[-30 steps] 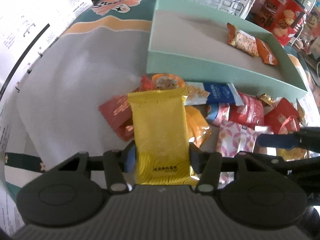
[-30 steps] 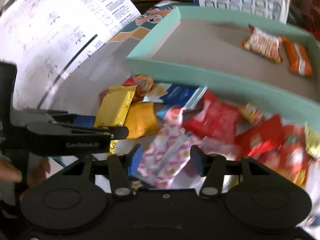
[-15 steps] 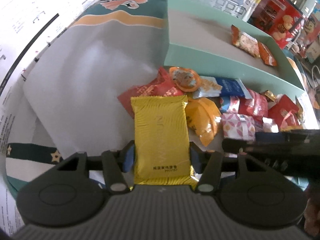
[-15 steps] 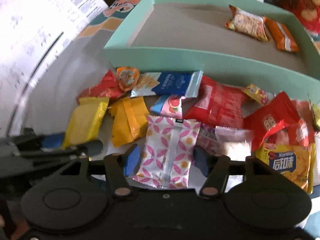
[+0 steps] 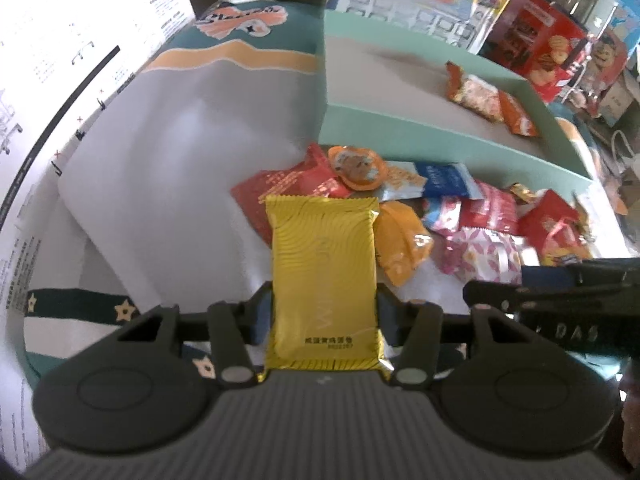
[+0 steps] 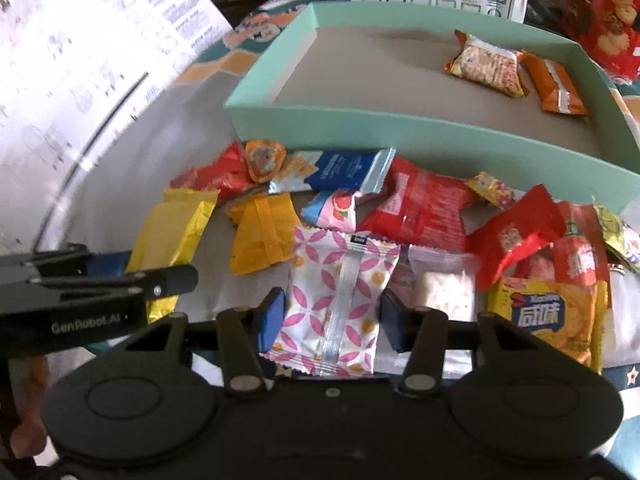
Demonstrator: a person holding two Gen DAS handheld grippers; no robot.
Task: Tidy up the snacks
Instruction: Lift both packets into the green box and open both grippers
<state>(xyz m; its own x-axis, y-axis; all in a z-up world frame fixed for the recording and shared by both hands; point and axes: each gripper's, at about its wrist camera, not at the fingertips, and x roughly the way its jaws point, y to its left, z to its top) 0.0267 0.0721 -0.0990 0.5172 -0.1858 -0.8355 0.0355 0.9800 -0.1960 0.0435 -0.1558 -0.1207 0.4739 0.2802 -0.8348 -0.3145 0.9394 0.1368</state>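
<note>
Only the right wrist view shows "GenRobot.AI" on the left gripper (image 6: 168, 276), at nine o'clock, clamping the glossy yellow foil packet (image 5: 324, 280), while the right gripper (image 6: 332, 322) grips the pink-patterned white packet (image 6: 340, 300).

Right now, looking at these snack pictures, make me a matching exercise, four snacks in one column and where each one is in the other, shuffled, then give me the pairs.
Column one:
1. yellow packet
2. pink patterned packet
3. orange packet with white stripe
4. blue and white packet

Column two:
A. inside the mint green box
B. between the fingers of the left gripper
C. in the pile, just in front of the box's near wall
D. between the fingers of the right gripper

Pairs: 1-B, 2-D, 3-A, 4-C
</note>
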